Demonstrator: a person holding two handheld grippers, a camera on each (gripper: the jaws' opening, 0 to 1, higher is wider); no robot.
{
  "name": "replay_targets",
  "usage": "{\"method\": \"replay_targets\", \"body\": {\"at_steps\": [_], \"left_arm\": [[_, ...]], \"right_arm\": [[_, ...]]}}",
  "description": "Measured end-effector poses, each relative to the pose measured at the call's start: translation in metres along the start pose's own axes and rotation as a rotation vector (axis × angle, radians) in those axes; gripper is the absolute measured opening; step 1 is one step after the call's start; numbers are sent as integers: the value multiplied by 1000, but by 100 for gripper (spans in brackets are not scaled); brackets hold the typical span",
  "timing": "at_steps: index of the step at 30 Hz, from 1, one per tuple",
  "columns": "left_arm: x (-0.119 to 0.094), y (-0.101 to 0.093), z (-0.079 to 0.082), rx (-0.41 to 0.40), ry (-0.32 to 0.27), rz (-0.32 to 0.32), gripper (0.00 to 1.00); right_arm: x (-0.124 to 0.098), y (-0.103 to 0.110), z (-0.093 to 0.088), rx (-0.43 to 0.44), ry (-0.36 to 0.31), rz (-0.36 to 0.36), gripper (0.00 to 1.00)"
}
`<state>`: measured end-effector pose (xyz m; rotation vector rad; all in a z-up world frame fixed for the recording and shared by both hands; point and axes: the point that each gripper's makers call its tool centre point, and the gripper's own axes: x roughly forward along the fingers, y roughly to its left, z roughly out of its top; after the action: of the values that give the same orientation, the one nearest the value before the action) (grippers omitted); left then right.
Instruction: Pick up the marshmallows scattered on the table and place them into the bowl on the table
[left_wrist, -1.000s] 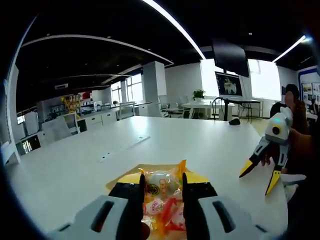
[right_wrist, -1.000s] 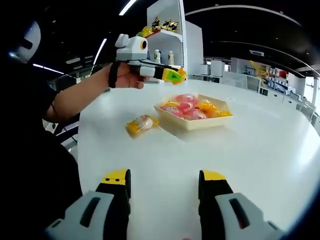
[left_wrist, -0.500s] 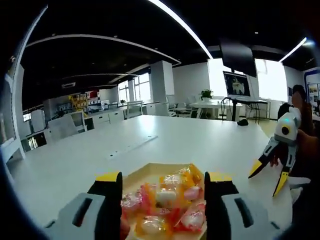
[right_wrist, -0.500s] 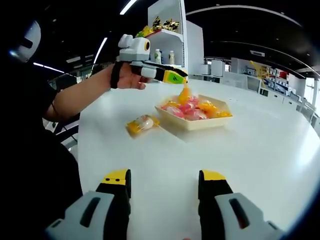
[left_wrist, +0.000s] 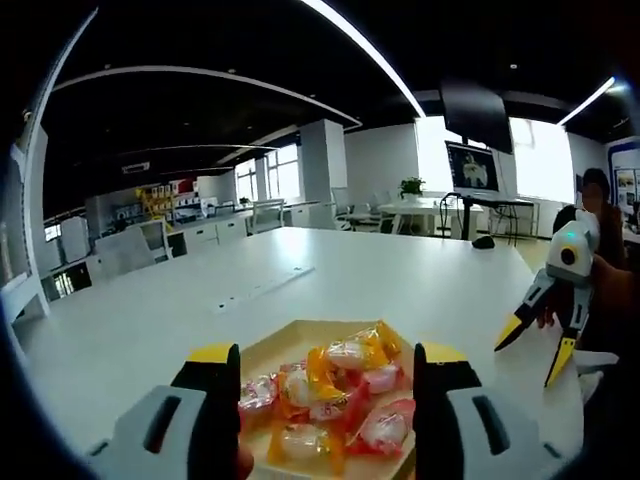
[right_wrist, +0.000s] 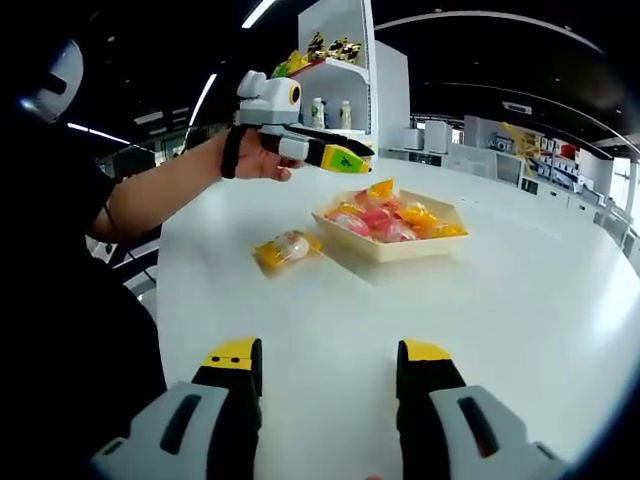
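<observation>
A shallow square tan bowl (right_wrist: 437, 240) sits on the white table, holding several wrapped marshmallows (right_wrist: 385, 217) in pink, orange and yellow. In the left gripper view the bowl (left_wrist: 262, 351) lies just below and between my jaws. My left gripper (left_wrist: 326, 365) hovers above it, open and holding nothing; it appears as the left gripper (right_wrist: 352, 156) in the right gripper view. One yellow-wrapped marshmallow (right_wrist: 282, 247) lies on the table left of the bowl. My right gripper (right_wrist: 329, 355) is open over bare table, well short of the bowl, and appears as the right gripper (left_wrist: 532, 337) at the right.
The white table (right_wrist: 520, 300) stretches wide around the bowl. A person's arm and dark sleeve (right_wrist: 150, 195) reach in from the left. Desks, shelves and a monitor (left_wrist: 464, 168) stand far behind.
My left gripper opened and dropped its orange-wrapped marshmallow into the bowl, where it now rests on the pile. The right gripper stayed put.
</observation>
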<state>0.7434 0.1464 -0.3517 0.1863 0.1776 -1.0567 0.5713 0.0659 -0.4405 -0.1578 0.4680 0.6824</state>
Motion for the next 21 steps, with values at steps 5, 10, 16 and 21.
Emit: {"method": "replay_targets", "body": {"at_steps": [5,10,16,21], "left_arm": [[-2,-3,-2,0,5,-8,70],[-5,-3,-4,-6,6,-2,70],[-8,-3,-5,-6,12,3,70],[-13,-6,0,41,13,2,70]], "right_arm": [[0,0,0,1,1,-1,54],[2,2,2,-4,0,8,54],[2,1,2,-2,-3,4,54],[2,2,0,0,1,5,54]]}}
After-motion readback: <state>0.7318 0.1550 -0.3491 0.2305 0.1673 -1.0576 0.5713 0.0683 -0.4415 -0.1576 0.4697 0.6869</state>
